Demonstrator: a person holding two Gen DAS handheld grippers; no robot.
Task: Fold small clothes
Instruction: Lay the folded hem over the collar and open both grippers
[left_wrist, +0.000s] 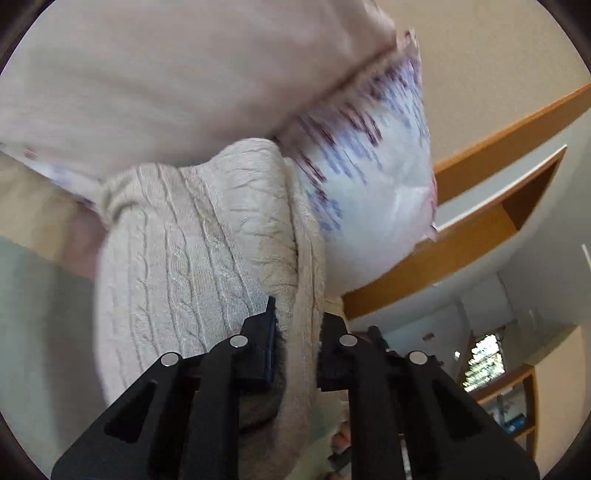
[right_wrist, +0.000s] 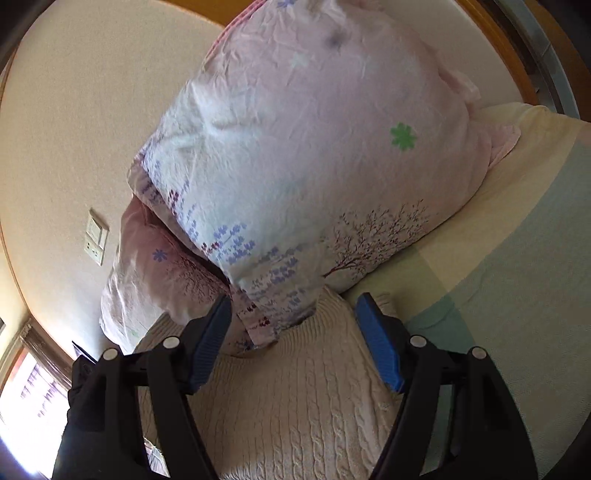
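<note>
Cream cable-knit sweater (left_wrist: 192, 236) — bunched, ribbed edge pinched

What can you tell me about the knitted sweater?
The sweater is cream, soft-looking knit with cable ribs running along it. It lies on the striped bedcover, its ribbed end against the flowery pillow. The left gripper pinches a folded edge of it and lifts that part. The right gripper is open above it, blue pads either side, not squeezing.
</note>
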